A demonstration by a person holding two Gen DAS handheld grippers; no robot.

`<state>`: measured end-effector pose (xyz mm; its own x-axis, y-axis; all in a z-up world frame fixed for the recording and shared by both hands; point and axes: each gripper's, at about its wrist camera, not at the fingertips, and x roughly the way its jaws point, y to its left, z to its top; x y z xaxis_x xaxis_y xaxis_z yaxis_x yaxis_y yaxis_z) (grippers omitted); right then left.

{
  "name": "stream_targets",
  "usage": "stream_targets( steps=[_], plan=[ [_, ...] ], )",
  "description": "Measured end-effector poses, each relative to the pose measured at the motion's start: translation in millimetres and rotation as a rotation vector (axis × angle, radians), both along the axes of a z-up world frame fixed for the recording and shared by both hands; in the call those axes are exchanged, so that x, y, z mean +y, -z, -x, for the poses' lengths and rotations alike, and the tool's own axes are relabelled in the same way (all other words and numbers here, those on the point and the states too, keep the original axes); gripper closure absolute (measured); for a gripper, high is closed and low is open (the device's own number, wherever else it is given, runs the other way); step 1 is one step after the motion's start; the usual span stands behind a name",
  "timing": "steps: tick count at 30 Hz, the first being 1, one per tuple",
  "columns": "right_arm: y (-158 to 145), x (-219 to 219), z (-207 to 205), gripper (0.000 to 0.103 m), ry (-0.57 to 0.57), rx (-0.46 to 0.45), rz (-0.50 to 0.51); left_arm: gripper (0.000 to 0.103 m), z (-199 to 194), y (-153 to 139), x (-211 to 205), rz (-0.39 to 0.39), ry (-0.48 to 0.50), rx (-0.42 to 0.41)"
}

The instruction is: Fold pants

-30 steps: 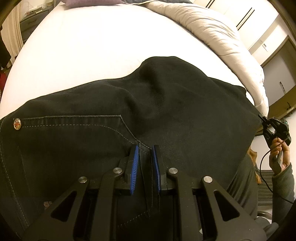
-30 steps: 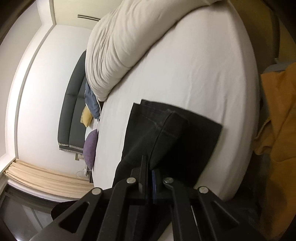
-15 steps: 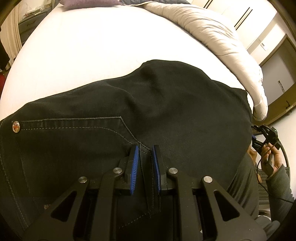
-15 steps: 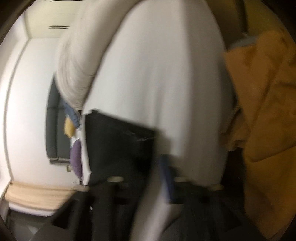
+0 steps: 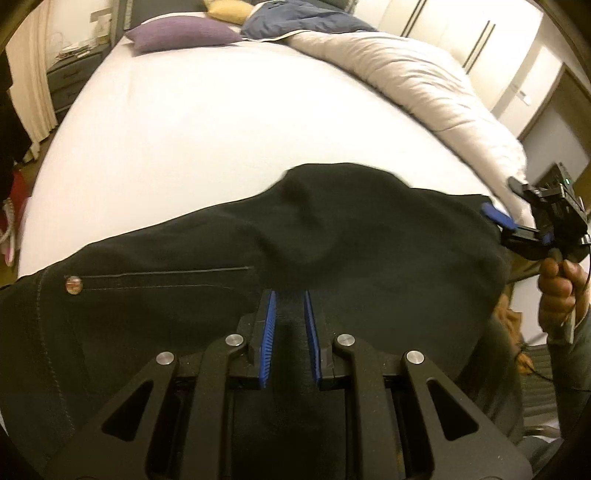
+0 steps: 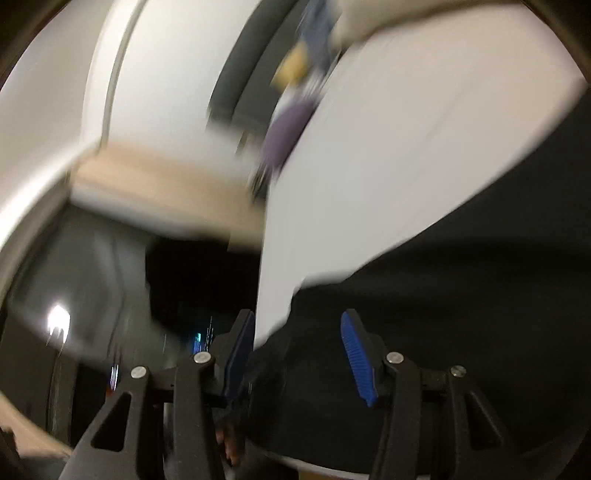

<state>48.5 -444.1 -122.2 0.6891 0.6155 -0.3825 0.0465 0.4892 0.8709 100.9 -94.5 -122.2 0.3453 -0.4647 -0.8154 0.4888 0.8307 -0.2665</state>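
Observation:
Black pants (image 5: 332,236) lie across the near edge of a white bed (image 5: 207,122), with a metal rivet (image 5: 72,285) and pocket stitching at the left. My left gripper (image 5: 289,314) is shut on a fold of the pants near their front edge. My right gripper (image 6: 297,345) is open, its blue pads wide apart over the pants (image 6: 461,295); this view is blurred by motion. In the left wrist view the right gripper (image 5: 517,225) shows at the pants' right end, held by a hand.
A cream duvet (image 5: 417,77) is bunched along the bed's right side. A purple pillow (image 5: 181,33), a yellow pillow and blue clothing lie at the headboard. A dresser (image 5: 70,74) stands left of the bed. Wardrobe doors are at the back right.
My right gripper has let go of the pants' end, opened and swung round towards the pants' right edge. My left gripper keeps its hold; the view has tilted up slightly.

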Motion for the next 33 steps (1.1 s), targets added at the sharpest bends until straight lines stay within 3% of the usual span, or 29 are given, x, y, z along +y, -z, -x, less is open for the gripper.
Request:
stream_targets(
  steps=[3, 5, 8, 10, 12, 13, 15, 19, 21, 22, 24, 25, 26, 27, 28, 29, 30, 31, 33],
  plan=[
    [45.7, 2.9, -37.6, 0.052, 0.001, 0.099, -0.016, 0.087, -5.0, 12.6, 22.6, -0.010, -0.050, 0.031],
    [76.6, -28.7, -38.3, 0.100, 0.093, 0.162, -0.067, 0.087, -6.5, 17.6, 41.6, 0.014, -0.080, 0.042],
    [74.9, -84.1, -15.9, 0.102, 0.230, 0.116, -0.052, 0.087, -7.9, 17.1, 65.5, 0.041, -0.107, 0.044],
    [64.9, -133.9, 15.3, 0.102, 0.407, 0.110, 0.041, 0.087, -7.8, 15.4, 71.8, 0.041, -0.117, 0.045],
    [61.3, -173.2, 47.1, 0.102, 0.574, 0.149, 0.069, 0.087, -6.0, 8.9, 72.8, 0.027, -0.129, 0.033],
    [53.5, -186.9, 64.1, 0.093, 0.639, 0.164, 0.078, 0.087, -4.1, 2.6, 70.0, 0.023, -0.132, 0.022],
    [30.5, -185.4, 77.3, 0.079, 0.638, 0.138, 0.117, 0.087, 0.9, -12.1, 60.7, 0.068, -0.105, -0.009],
    [4.6, -125.7, 76.7, 0.027, 0.384, -0.115, 0.027, 0.087, 6.6, -22.1, 29.9, 0.041, -0.045, -0.044],
    [13.8, -105.0, 74.6, 0.024, 0.328, -0.158, 0.029, 0.087, 6.0, -13.8, 22.9, 0.022, -0.034, -0.025],
    [25.4, -102.3, 72.3, 0.024, 0.323, -0.127, 0.034, 0.087, 5.9, -9.0, 22.0, 0.010, -0.033, -0.018],
    [50.9, -115.7, 76.8, 0.048, 0.380, -0.036, 0.008, 0.087, 4.3, 2.8, 25.4, -0.029, -0.046, 0.004],
    [64.3, -132.2, 86.0, 0.070, 0.418, -0.029, -0.043, 0.087, 3.3, 8.4, 29.1, -0.026, -0.053, 0.013],
    [69.6, -145.2, 92.9, 0.078, 0.457, -0.013, -0.057, 0.087, 3.2, 12.5, 33.1, -0.005, -0.059, 0.016],
    [71.9, -161.6, 110.6, 0.078, 0.532, 0.003, -0.055, 0.088, 3.6, 13.5, 39.6, 0.012, -0.069, 0.018],
    [68.2, -175.5, 130.9, 0.071, 0.607, 0.009, -0.028, 0.087, 3.4, 13.8, 46.1, 0.025, -0.082, 0.021],
    [60.9, -182.4, 147.9, 0.056, 0.666, 0.023, 0.007, 0.087, 3.0, 12.9, 50.7, 0.030, -0.097, 0.026],
    [52.7, -190.9, 167.8, 0.048, 0.725, 0.024, 0.037, 0.087, 2.9, 11.9, 53.6, 0.031, -0.108, 0.030],
    [42.3, -196.3, 188.2, 0.029, 0.786, 0.027, 0.071, 0.087, 3.2, 7.0, 55.6, 0.028, -0.126, 0.029],
    [27.5, -197.6, 218.3, 0.022, 0.868, -0.005, 0.105, 0.087, 4.5, -3.1, 49.2, 0.049, -0.123, 0.011]
  ],
)
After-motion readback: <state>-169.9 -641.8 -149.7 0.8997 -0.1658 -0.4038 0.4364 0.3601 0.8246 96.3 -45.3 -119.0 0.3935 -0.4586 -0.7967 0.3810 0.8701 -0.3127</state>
